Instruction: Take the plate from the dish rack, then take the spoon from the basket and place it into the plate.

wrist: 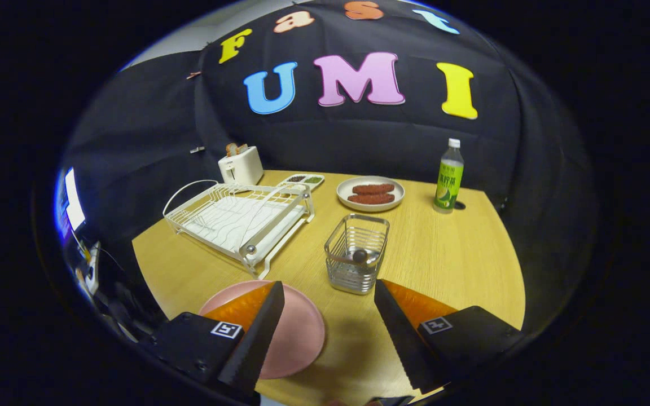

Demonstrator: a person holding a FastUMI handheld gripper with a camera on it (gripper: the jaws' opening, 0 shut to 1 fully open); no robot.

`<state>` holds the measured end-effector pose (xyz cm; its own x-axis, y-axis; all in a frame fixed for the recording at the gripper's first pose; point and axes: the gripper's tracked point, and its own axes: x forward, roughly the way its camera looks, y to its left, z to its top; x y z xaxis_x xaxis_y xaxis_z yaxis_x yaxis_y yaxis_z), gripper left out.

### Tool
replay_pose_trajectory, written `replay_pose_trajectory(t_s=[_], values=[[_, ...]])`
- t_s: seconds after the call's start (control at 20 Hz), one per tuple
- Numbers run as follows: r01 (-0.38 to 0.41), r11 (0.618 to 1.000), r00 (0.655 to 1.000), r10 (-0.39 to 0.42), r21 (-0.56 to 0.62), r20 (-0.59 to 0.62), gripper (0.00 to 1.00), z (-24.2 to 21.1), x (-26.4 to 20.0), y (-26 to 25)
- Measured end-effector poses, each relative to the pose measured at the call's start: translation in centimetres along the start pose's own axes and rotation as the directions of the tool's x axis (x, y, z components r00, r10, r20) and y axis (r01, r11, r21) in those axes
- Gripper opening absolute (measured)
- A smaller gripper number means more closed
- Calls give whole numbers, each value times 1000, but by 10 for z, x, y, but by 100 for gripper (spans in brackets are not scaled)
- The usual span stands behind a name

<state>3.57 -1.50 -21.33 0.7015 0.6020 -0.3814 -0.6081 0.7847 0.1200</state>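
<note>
Fingers of the gripper (329,316) stood spread wide apart with nothing between them, hovering above the near edge of the light wooden table (460,259). A round pink plate (297,332) already lay flat on the table under and just right of the left finger, out of the white wire dish rack (240,217) at the far left. Just ahead, slightly right of the midline between the fingers, stood the small silver wire basket (357,252); the dark rounded end of the spoon (360,256) showed inside it, its long axis apparently running steeply up and down. Judging from this, the gripper was tilted forward and downward, and the basket lay a short reach ahead.
</note>
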Motion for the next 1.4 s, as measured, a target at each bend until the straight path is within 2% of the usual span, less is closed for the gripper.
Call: replay_pose_trajectory(t_s=[0.25,0.55,0.85,0.9,1.0,1.15,1.35,1.4], values=[[64,994,990,-53,-84,128,98,19,15,-12],[135,988,975,-119,-72,188,96,25,45,-29],[131,988,969,-110,-81,223,95,19,69,-22],[149,985,964,-125,-87,235,88,19,71,-26],[132,986,964,-105,-98,246,71,17,76,-20],[123,986,966,-94,-108,239,65,12,81,-13],[125,984,965,-91,-127,247,48,13,84,-6],[123,984,965,-88,-128,246,40,13,85,-3]])
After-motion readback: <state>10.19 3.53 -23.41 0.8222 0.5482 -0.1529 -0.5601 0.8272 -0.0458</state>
